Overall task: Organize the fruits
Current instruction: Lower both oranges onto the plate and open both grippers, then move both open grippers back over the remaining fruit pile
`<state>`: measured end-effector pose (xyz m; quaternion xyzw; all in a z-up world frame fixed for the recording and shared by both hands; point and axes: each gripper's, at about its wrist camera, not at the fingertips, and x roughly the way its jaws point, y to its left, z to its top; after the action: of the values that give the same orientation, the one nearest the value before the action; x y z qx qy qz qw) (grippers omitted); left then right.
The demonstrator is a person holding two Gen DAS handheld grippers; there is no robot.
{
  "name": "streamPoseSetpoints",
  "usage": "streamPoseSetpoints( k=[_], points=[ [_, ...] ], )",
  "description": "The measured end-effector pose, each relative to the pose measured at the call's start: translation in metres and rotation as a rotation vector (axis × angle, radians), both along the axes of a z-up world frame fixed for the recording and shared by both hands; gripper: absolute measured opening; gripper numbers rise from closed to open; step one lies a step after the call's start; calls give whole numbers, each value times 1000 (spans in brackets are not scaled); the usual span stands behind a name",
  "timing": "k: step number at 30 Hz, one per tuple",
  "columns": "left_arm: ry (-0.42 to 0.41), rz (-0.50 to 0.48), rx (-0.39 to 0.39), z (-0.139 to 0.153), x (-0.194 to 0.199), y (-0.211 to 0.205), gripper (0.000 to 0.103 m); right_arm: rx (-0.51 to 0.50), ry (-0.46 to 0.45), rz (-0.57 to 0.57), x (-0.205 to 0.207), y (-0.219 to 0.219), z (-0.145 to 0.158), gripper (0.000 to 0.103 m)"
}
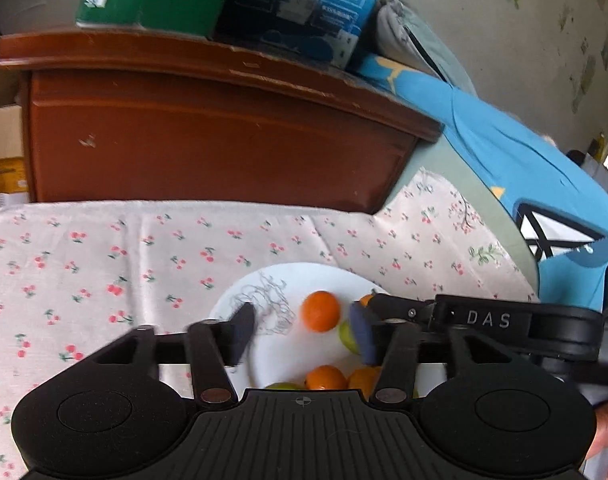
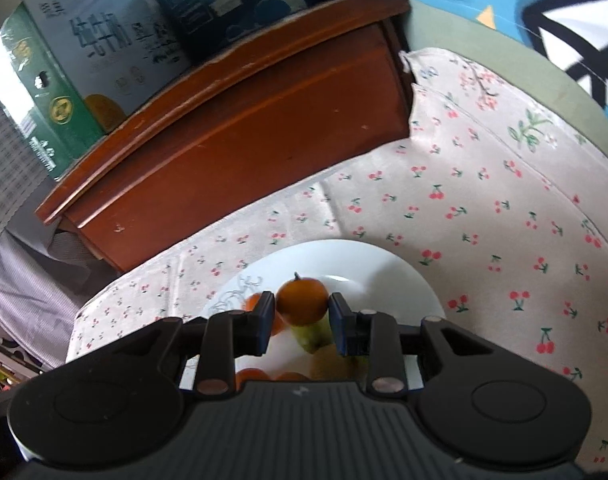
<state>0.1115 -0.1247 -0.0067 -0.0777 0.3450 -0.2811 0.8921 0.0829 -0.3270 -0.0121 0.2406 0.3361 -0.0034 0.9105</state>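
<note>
1. The cloth (image 2: 484, 200), pale with a cherry print, covers the whole work surface; a brown wooden cabinet (image 2: 243, 128) stands behind it with cartons (image 2: 75, 68) on top.
2. The plate (image 2: 384, 268), white and round, sits on the cloth near its front edge and holds all the fruit in view.
3. The right gripper (image 2: 302, 320) hangs over the plate with its jaws narrow, an orange (image 2: 304, 300) between the pads. The pads sit at the fruit's 2 sides and look to be pressing on it, so I judge it held. Its stem (image 2: 295, 276) points up and away from the camera; the fruit is near round, with no clear long axis.
4. The left gripper (image 1: 304, 328) is over the same plate, jaws about half wide and empty. Another orange (image 1: 320, 311) lies loose on the plate in the gap between its fingers, touched by neither.
5. A green fruit (image 2: 314, 336) lies under the held orange; its long axis runs roughly toward the camera. More oranges (image 1: 326, 376) lie at the plate's near edge, partly hidden by the gripper bodies.
6. Step in hand, as I judge it: placing fruit on the plate, the right one poised to set its orange down on the pile.
7. The next move calls for lowering that orange onto bare plate, not onto the green fruit, where it could roll, then opening the jaws slowly.
</note>
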Motion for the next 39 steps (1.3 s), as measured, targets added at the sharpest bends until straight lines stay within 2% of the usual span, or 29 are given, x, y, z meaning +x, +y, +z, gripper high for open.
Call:
streamPoseSetpoints(
  k=[5, 8, 14, 17, 21, 27, 32, 39],
  points=[
    [-14, 34, 57, 13, -5, 10, 73, -3, -8, 28, -1, 7, 5, 33],
    [-2, 50, 75, 19, -10, 20, 81, 2, -7, 33, -4, 10, 8, 38],
    [9, 85, 130, 29, -29, 40, 85, -7, -31, 45, -23, 20, 23, 52],
    [2, 114, 148, 32, -44, 52, 91, -36, -42, 65, -36, 28, 30, 53],
    [31, 112, 144, 33, -60, 66, 91, -46, -52, 74, -58, 38, 36, 63],
    [69, 131, 162, 30, -84, 86, 92, -21, -37, 62, -98, 49, 34, 67],
    [68, 121, 246, 23, -98, 91, 92, -39, -22, 55, -125, 61, 28, 67],
    [68, 66, 316, 8, -111, 93, 92, -32, 5, 64, -143, 72, 14, 67]
  ],
)
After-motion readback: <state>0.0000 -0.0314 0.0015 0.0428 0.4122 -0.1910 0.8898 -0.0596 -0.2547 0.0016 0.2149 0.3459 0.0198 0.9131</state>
